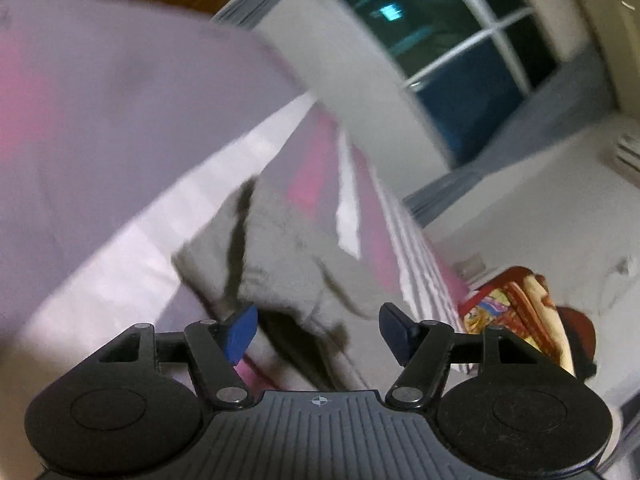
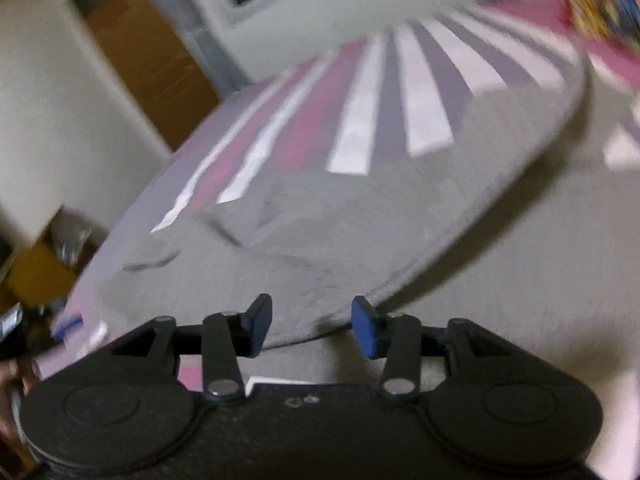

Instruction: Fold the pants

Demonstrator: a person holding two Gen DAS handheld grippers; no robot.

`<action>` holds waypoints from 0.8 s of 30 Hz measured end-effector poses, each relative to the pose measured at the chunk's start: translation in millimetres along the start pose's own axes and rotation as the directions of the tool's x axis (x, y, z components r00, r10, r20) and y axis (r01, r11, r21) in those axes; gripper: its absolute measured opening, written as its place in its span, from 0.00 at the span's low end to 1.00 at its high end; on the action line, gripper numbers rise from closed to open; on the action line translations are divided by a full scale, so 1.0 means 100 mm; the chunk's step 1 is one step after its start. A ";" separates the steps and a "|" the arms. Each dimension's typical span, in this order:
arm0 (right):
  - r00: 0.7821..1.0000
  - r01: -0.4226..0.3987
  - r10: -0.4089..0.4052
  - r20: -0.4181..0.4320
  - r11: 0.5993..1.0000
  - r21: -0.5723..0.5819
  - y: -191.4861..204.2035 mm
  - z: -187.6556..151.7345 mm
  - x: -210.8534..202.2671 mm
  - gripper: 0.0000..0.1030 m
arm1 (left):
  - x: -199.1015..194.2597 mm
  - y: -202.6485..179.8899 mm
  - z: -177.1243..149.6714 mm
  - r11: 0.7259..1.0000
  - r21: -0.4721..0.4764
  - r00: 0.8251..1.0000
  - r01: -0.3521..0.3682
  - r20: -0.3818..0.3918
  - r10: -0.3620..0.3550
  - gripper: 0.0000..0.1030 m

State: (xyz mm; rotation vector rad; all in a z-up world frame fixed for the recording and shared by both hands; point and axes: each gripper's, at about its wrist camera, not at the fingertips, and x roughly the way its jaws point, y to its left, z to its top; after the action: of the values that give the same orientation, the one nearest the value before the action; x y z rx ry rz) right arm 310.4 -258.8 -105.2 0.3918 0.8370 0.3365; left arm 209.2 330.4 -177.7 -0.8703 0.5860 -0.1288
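Note:
The grey pants lie crumpled on a bed sheet striped in pink, white and lavender, with a dark fold running down their left part. My left gripper hovers just before their near edge, open, its blue pads apart and touching nothing. In the right wrist view the pants spread as a wide grey mound over the striped sheet. My right gripper is open, with the near hem of the cloth lying between its fingers but not pinched. Both views are blurred.
A colourful red and yellow blanket lies at the right end of the bed. A dark window sits in the wall behind. A brown door and a cardboard box stand at the left. A hand shows at the lower left.

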 end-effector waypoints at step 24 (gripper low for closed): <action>0.998 0.057 -0.059 0.018 0.993 0.103 -0.32 -0.46 0.24 0.08 | 0.57 -0.17 0.06 0.979 0.136 0.985 -0.151 -0.059 0.160 0.24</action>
State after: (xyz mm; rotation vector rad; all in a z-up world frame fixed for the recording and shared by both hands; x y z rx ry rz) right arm 294.1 -266.9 -163.8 0.4655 0.8452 0.2356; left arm 262.3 303.9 -187.0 -0.6916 0.7007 -0.0550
